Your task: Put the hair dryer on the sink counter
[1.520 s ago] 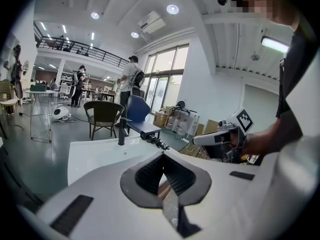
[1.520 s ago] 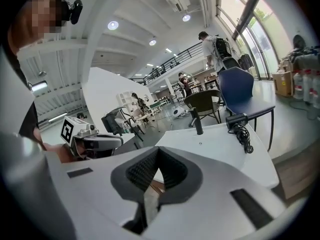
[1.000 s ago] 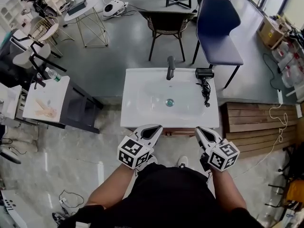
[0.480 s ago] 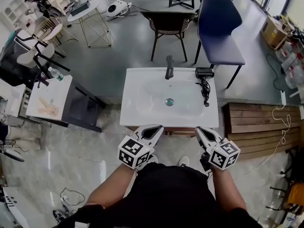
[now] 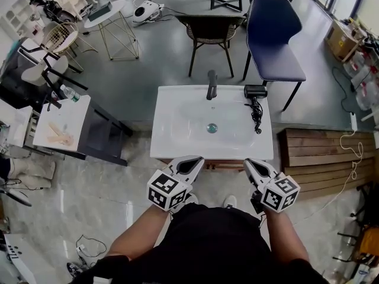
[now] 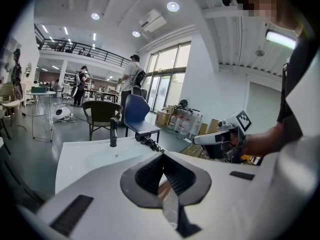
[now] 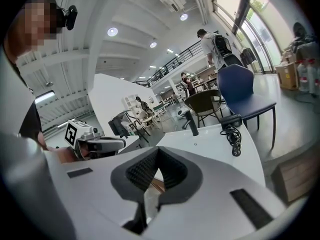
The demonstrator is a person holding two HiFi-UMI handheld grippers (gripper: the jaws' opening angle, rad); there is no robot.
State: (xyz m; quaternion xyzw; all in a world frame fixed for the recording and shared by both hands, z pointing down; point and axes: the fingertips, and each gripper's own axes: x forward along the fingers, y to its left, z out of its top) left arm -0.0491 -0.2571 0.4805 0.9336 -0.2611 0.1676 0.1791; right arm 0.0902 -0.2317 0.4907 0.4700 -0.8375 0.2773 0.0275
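Note:
The black hair dryer [image 5: 255,91] lies on the white sink counter [image 5: 169,141] at its back right corner, right of the black faucet [image 5: 211,84]. Its coiled cord [image 5: 257,116] trails toward me along the right rim. My left gripper [image 5: 192,161] and right gripper [image 5: 254,164] hover side by side at the counter's front edge, both shut and holding nothing. The right gripper view shows the dryer [image 7: 231,120] and cord [image 7: 234,140] well beyond the closed jaws. From the left gripper view the dryer [image 6: 145,140] sits far off beside the faucet [image 6: 113,132].
A blue chair [image 5: 273,34] and a brown chair [image 5: 208,28] stand behind the sink. A dark side table [image 5: 62,123] with a white top is at the left, a wooden platform [image 5: 317,155] at the right. People stand far back in the room.

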